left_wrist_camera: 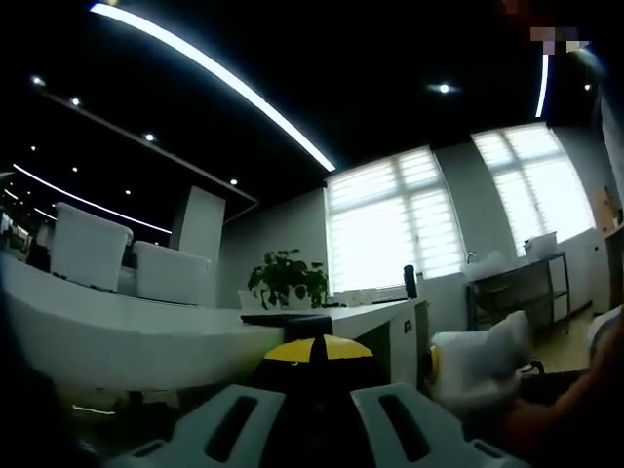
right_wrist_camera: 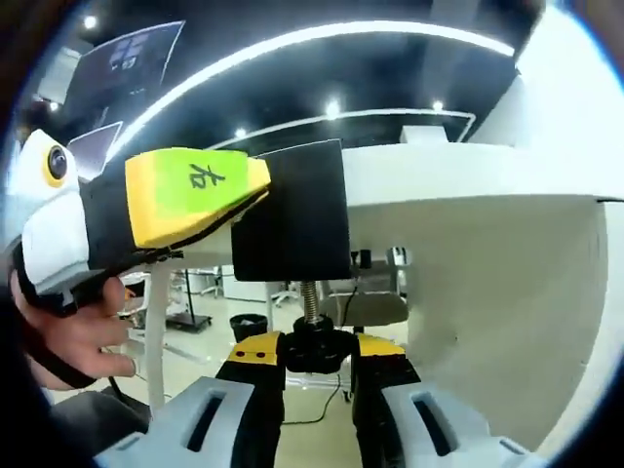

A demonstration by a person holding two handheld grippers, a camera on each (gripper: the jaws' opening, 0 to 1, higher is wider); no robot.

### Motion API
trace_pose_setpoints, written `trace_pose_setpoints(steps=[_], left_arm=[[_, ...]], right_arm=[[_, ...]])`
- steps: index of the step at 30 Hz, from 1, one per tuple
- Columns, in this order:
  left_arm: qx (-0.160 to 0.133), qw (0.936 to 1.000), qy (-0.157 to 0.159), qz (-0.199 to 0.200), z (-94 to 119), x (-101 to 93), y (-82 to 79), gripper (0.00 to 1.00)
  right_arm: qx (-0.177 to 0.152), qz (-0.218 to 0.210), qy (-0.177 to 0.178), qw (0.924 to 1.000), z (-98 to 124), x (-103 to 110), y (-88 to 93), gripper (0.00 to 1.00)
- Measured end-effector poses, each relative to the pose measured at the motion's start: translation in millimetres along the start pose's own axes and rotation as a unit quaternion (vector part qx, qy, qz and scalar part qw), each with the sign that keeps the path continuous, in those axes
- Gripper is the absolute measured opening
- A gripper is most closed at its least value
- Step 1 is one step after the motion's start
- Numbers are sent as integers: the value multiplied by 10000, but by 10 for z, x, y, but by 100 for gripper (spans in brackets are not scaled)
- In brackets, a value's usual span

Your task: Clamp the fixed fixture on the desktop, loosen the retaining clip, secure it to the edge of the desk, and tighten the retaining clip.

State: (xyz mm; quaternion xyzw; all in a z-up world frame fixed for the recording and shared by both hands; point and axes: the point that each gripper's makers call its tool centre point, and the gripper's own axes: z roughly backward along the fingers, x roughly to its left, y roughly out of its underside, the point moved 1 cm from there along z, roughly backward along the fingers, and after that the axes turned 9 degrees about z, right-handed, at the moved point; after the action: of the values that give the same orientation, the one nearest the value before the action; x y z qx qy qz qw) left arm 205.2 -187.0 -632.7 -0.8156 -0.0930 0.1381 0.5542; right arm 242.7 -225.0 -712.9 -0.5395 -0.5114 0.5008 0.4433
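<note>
the black fixture (right_wrist_camera: 292, 210) is sitting on the edge of the white desk (right_wrist_camera: 507, 234), its threaded screw hanging below. the right gripper (right_wrist_camera: 314, 363) is pinching the black knob (right_wrist_camera: 314, 343) at the screw's foot, jaws pressed on it; best to be turning squarely about the screw axis. the left gripper (right_wrist_camera: 185, 200) is steadying the body, though i cannot tell its jaws' state. beyond, a potted plant (left_wrist_camera: 286, 278) and a metal rack (left_wrist_camera: 517, 283) are standing well apart.

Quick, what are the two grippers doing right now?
Left gripper: jaws shut on the black clamp at the desk edge.
Right gripper: jaws shut on the clamp's screw knob.
</note>
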Motion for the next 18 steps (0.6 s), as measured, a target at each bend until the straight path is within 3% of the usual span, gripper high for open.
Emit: trace_pose_setpoints(steps=[3, 6, 12, 15, 18], left_arm=[[16, 10000, 1, 3, 2, -2, 1, 3], [24, 10000, 16, 1, -2, -10, 6, 3], [47, 10000, 50, 25, -28, -28, 25, 3], [56, 10000, 67, 15, -35, -36, 28, 3], [50, 10000, 78, 12, -33, -38, 27, 3]], right_arm=[[-161, -40, -674, 9976, -51, 26, -16, 25], [-289, -171, -1476, 9885, -87, 53, -17, 25], [-237, -502, -3058, 9505, -222, 37, 43, 25], [-173, -528, -3485, 9356, -296, 18, 69, 25], [-194, -587, -3621, 9301, -345, -11, 90, 25]])
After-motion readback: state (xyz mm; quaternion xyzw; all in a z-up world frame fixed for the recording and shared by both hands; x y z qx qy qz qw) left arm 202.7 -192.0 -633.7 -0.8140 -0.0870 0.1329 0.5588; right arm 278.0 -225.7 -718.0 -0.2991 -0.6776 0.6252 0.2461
